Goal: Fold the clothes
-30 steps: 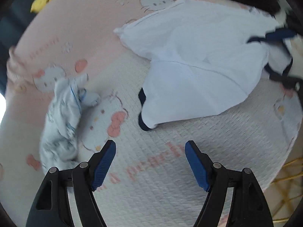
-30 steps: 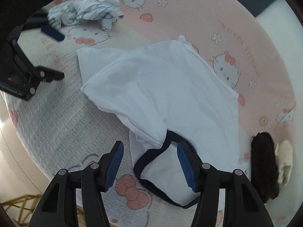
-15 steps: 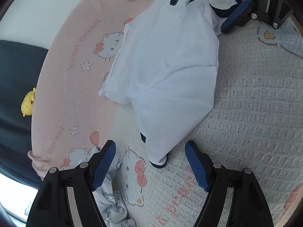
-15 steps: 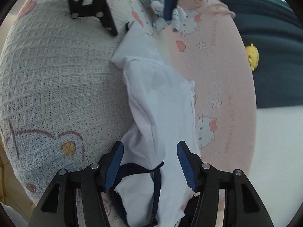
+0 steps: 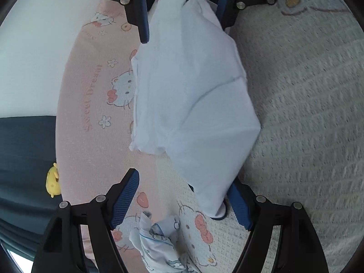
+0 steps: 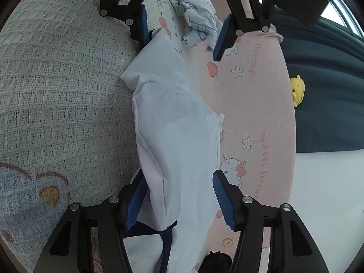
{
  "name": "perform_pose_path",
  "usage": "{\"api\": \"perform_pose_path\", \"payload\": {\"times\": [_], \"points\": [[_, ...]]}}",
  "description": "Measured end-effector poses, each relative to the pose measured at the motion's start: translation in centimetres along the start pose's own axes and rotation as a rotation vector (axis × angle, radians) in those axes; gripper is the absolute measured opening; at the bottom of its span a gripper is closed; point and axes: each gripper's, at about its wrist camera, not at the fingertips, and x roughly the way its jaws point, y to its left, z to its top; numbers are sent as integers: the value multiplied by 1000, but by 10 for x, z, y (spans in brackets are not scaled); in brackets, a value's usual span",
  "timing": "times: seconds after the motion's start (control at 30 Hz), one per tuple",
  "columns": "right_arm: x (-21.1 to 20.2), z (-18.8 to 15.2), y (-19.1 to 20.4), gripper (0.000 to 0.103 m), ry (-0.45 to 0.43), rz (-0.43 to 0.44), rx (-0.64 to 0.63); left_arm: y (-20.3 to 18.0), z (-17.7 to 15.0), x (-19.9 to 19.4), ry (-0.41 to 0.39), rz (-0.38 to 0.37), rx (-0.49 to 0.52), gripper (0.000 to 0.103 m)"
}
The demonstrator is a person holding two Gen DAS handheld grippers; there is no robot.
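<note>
Left wrist view. Looking along the left claw, blue pads spread wide. Lying stretched across a bed blanket: a white shirt with navy trim, running from the near claw up to the far one. Straddling the shirt's near tip, that tip sitting just beside the right-hand pad; possibly touching it, hard to judge from here. Nothing pinched between the pads. Showing at the top edge: the right claw, also gaping, with the shirt's far end bunching up between its fingers. Resting at the bottom, just under the left claw: a crumpled printed garment, pale blue pattern. Sitting off the blanket's pink border, on dark fabric: a small yellow plush toy.

Right wrist view. Looking along the right claw, jaws standing well apart. Passing between them: the white shirt, its navy-edged end lying close under the camera. Pressing against the left-hand pad a fold of white cloth; the other pad standing clear of it, so no grip. Facing back from the top: the left claw, open, straddling the shirt's other tip. Lying beside that claw: the printed garment. Perching at the right, past the pink border: the yellow plush toy. Peeking in at the bottom edge: a dark item, too little visible to name.
</note>
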Motion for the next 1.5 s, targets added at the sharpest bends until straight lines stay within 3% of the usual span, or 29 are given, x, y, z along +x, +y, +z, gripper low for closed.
{"api": "perform_pose_path", "payload": {"times": [0.1, 0.17, 0.27, 0.33, 0.4, 0.47, 0.5, 0.63, 0.7, 0.93, 1.07, 1.2, 1.37, 1.5], "points": [[2, 1, 1, 58, 3, -13, -11, -3, 9, 10, -1, 98, 21, 74], [3, 2, 3, 57, 15, -20, -12, -5, 12, 10, 1, 119, 12, 74], [6, 5, 10, 37, 52, 23, -11, -3, 12, 10, 48, 117, -44, 66], [7, 6, 18, 10, 72, 50, -6, -11, 10, 7, 56, 73, -34, 48], [7, 8, 26, 6, 88, 69, -2, -19, 9, 4, 63, 30, -22, 19], [8, 9, 27, 6, 103, 68, 3, -30, 9, 4, 68, 16, 13, 2], [8, 9, 26, 6, 109, 73, 8, -34, 10, 4, 72, 7, 25, 0], [10, 11, 24, 6, 104, 88, 14, -14, 6, 14, 114, -80, -128, 1], [9, 11, 24, 6, 99, 84, 21, -11, 5, 16, 121, -79, -180, 0], [8, 12, 21, 6, 74, 77, 59, -22, 11, 16, 169, 26, -71, 1], [5, 17, 25, 6, 74, 26, -10, -26, 5, 22, 229, 113, 4, 3], [-8, 22, 21, 6, 44, -6, -29, -18, -16, 21, 298, 107, -20, 2], [-21, 31, 10, 6, 20, 75, 18, -8, -37, 13, 382, 37, -116, 2], [-23, 29, 24, 5, 33, 143, -14, -20, -42, 8, 364, 91, -69, 3]]}}
